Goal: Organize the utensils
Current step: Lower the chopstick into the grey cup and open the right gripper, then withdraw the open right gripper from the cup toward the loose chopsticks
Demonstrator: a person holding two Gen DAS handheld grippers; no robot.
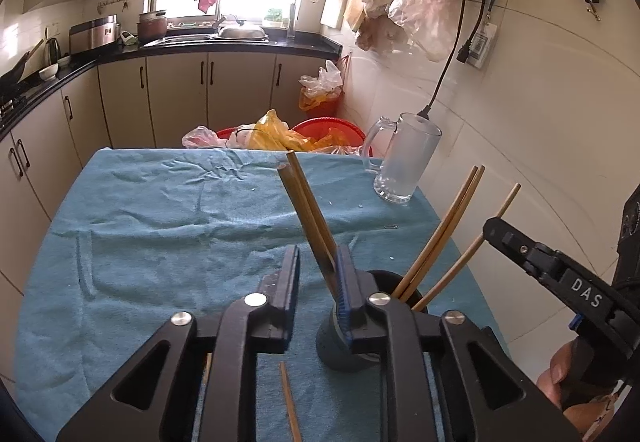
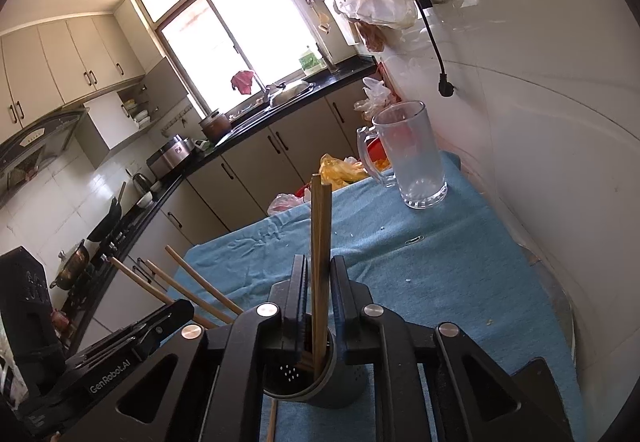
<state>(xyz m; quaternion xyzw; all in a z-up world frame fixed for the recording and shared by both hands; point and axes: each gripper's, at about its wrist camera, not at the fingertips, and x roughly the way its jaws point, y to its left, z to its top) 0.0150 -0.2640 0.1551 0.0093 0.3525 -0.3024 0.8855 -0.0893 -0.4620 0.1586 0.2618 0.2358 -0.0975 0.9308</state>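
Observation:
A dark utensil holder (image 1: 344,342) stands on the blue towel (image 1: 160,222) and holds several wooden chopsticks (image 1: 440,238). A darker pair of chopsticks (image 1: 308,209) stands in it, upright. My left gripper (image 1: 318,282) is open, its jaws around the holder's left rim and the dark pair's base. My right gripper (image 2: 319,282) has the dark pair (image 2: 320,242) between its jaws, a small gap showing, above the holder (image 2: 320,382). One loose chopstick (image 1: 290,402) lies on the towel near me.
A clear glass mug (image 1: 404,157) stands at the towel's far right, by the tiled wall; it also shows in the right wrist view (image 2: 412,157). Red basins with plastic bags (image 1: 304,135) sit beyond the table. Kitchen counter and cabinets lie behind.

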